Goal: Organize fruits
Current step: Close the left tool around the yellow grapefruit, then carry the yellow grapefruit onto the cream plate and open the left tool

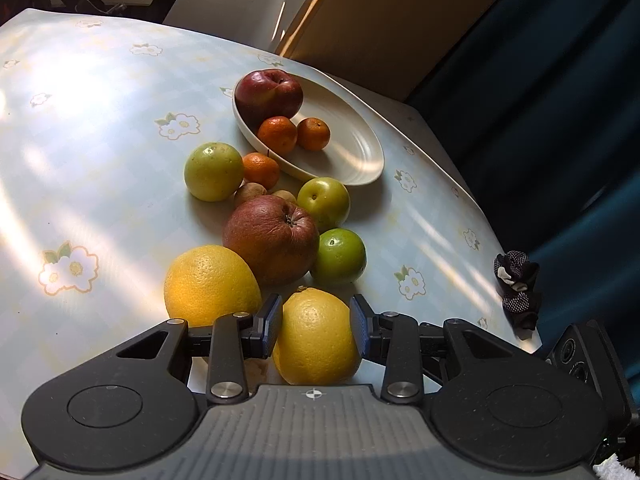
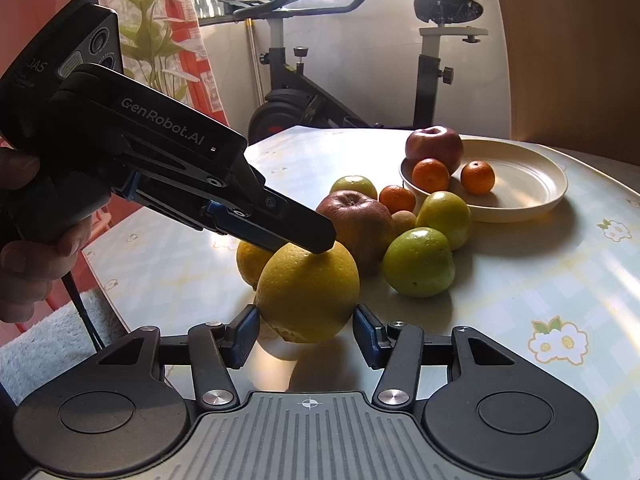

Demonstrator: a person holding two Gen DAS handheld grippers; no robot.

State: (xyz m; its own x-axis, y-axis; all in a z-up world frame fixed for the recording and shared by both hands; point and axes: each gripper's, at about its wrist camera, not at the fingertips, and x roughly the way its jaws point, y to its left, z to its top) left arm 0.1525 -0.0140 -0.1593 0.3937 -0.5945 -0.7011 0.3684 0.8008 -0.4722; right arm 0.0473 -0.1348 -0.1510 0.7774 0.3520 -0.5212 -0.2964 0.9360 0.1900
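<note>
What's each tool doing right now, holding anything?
Left tool: shut on the yellow citrus.
Right tool: around the same yellow citrus; whether its pads press it cannot be told.

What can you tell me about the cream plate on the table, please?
The cream plate is round and shallow with a raised rim and faint concentric ridges, looking like glazed ceramic or melamine. It sits flat on the floral tablecloth beyond the loose fruit pile. Inside, toward one side, lie a red apple and two mandarins; the rest is bare. Neither gripper touches it.
</note>
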